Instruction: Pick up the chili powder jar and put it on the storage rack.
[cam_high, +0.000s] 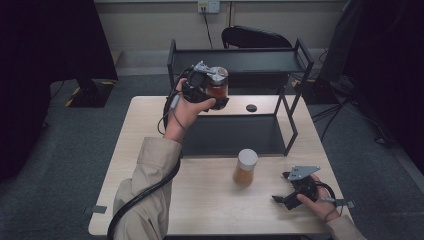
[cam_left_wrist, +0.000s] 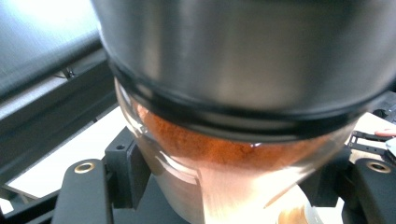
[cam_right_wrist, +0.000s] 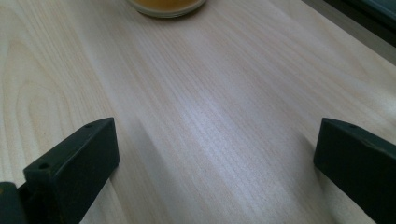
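Note:
My left gripper (cam_high: 218, 95) is raised in front of the black two-level shelf (cam_high: 295, 55), shut on a glass jar (cam_high: 217, 84) of orange-red powder with a metal lid. Close up in the left gripper view, the jar (cam_left_wrist: 224, 154) sits between the black jaws, its silver lid (cam_left_wrist: 252, 51) toward the camera. A second jar (cam_high: 245, 167) with a pale lid and orange contents stands on the table, in front of the shelf. My right gripper (cam_high: 281, 187) rests low at the table's front right, open with nothing between its fingers (cam_right_wrist: 70, 168). The second jar's base (cam_right_wrist: 166, 7) shows ahead of it.
The wooden table (cam_high: 210, 200) carries the black shelf at its back half, with a lower deck (cam_high: 225, 135) and an upper deck. A small black disc (cam_high: 251, 108) lies on the table beside the shelf post. A dark chair (cam_high: 255, 36) stands behind.

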